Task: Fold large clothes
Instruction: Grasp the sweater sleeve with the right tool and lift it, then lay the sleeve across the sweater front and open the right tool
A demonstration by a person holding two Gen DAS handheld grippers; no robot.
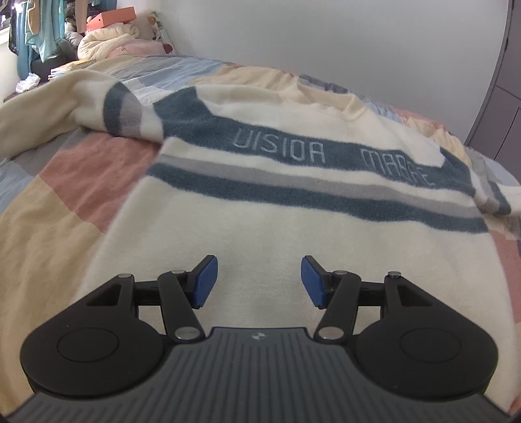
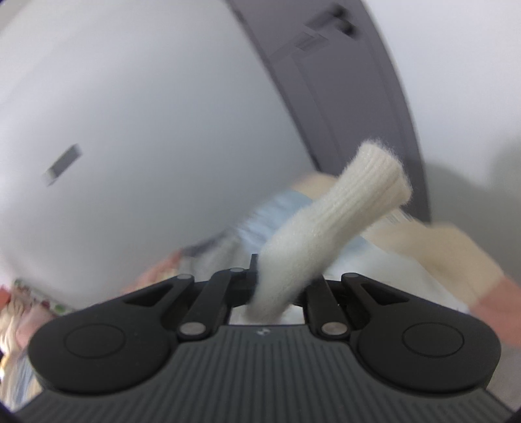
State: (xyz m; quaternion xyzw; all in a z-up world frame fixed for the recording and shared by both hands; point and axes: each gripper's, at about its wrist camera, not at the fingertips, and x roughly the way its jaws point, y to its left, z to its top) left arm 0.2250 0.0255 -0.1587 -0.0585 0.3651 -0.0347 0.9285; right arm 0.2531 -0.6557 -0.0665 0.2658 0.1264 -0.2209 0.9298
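The bed (image 1: 58,182), covered by a patchwork quilt of pink, cream and pale blue panels, fills the lower and middle left-wrist view. A cream sweater (image 1: 260,208) with dark teal and grey bands is spread front-up across it, from the centre of the frame to the right edge; its neckline lies at upper right and one sleeve (image 1: 107,107) is thrown back toward the upper left. The left gripper (image 1: 259,282) is shown at lower centre above the sweater's plain lower panel, its blue pads (image 1: 205,281) standing well apart with nothing between them. In the blurred right-wrist view, the right gripper (image 2: 280,276) is closed on a ribbed cream cuff (image 2: 332,224), which projects from the jaws toward the upper right; the pads themselves are hidden by the fabric.

Risks, as judged. The cuff is held by a short bite only, so it may slip out if the sleeve is drawn taut against the weight of the body panel. The body may also be dragged askew, since it is pinned by nothing, the left gripper being empty. A crooked fold would follow.

Surroundings. A heap of cream bedding (image 1: 107,40) topped by an orange box (image 1: 110,18) occupies the upper left, beside hanging clothes (image 1: 35,29). A plain wall (image 1: 325,39) backs the bed and a grey wardrobe door (image 2: 329,81) is seen at the right. Nothing lies on the sweater, and the fold path is obstructed only by the thrown-back sleeve.
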